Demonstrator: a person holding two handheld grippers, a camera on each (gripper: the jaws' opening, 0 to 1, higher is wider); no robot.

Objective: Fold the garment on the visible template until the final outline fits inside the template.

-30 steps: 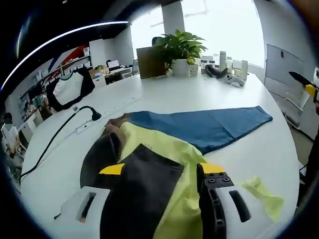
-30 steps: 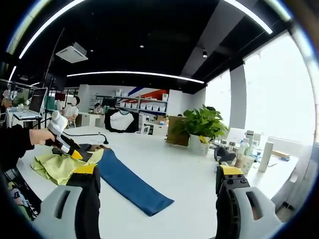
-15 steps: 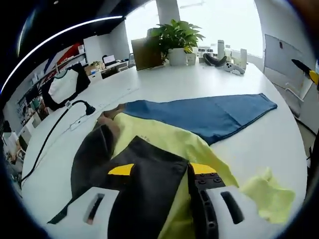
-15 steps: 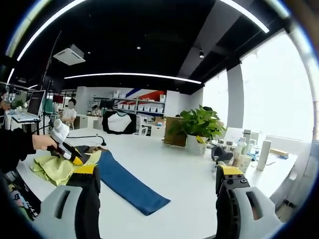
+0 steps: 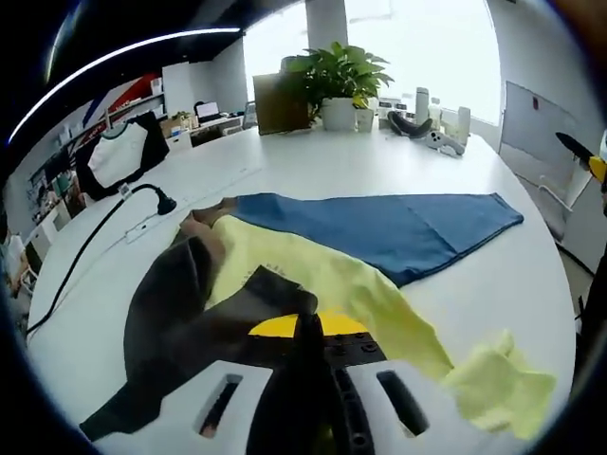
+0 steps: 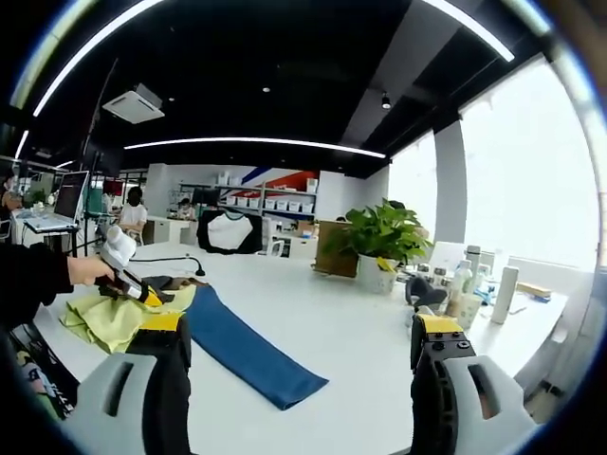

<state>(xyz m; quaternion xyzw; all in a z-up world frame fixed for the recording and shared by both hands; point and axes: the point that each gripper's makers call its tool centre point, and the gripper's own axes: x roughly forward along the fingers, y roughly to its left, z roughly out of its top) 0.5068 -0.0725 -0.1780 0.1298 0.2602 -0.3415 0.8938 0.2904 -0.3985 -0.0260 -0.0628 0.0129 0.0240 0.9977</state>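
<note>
Open office, black ceiling, bright windows.

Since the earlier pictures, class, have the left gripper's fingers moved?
Yes. The left gripper has closed its fingers on the black fabric, which lies beside the yellow garment.

Ahead of our right gripper we have bare white table to pass over, until the potted plant and bottles at the far edge. The blue cloth lies to its left. Beyond our left gripper, a black cable crosses to the left.
</note>
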